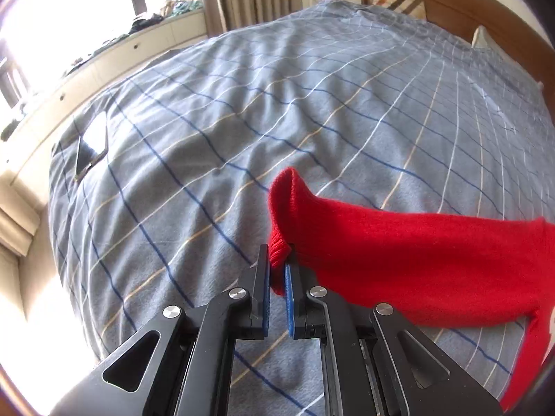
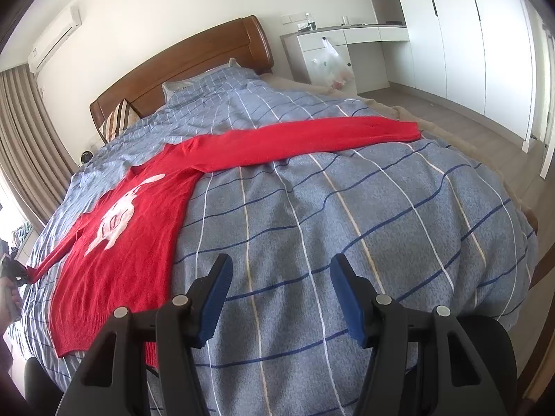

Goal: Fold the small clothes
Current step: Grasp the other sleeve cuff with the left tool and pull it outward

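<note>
A red knit sweater (image 2: 114, 270) with a white figure on its front lies flat on the blue checked duvet (image 2: 329, 225). One sleeve (image 2: 312, 135) stretches out to the right across the bed. My left gripper (image 1: 277, 263) is shut on the ribbed cuff of the other sleeve (image 1: 399, 246), which runs off to the right in the left wrist view. That gripper also shows at the far left edge of the right wrist view, at the sleeve's end (image 2: 15, 272). My right gripper (image 2: 281, 270) hangs open above bare duvet, right of the sweater's hem, with nothing between its fingers.
A phone or tablet (image 1: 92, 147) lies on the duvet near the left bed edge. Wooden headboard (image 2: 194, 66) and striped pillow (image 2: 116, 119) stand at the far end. A white desk with a plastic bag (image 2: 331, 62) and wardrobes stand to the right. A window bench (image 1: 104, 59) runs along the left.
</note>
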`<act>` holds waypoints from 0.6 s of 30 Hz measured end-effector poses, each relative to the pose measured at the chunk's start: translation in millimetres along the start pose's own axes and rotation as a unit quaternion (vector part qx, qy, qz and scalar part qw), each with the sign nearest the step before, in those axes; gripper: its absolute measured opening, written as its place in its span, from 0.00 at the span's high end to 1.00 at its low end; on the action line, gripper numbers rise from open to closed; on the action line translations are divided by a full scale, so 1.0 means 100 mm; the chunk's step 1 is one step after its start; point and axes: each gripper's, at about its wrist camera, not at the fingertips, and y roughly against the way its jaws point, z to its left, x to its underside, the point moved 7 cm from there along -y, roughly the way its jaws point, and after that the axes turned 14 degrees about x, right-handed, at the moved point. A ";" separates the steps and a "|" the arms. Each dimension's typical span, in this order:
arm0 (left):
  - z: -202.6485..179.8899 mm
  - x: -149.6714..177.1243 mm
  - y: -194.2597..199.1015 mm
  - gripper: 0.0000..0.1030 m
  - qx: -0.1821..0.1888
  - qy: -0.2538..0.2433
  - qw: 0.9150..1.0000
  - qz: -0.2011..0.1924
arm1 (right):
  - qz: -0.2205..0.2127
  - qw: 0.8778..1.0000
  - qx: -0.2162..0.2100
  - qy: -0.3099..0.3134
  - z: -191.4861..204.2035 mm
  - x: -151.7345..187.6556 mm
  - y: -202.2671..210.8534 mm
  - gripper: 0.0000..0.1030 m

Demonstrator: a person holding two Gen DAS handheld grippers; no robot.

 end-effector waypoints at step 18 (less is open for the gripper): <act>0.12 0.28 -0.23 0.95 0.004 0.001 1.000 0.016 | 0.006 1.000 0.012 0.012 0.05 0.05 -0.07 0.43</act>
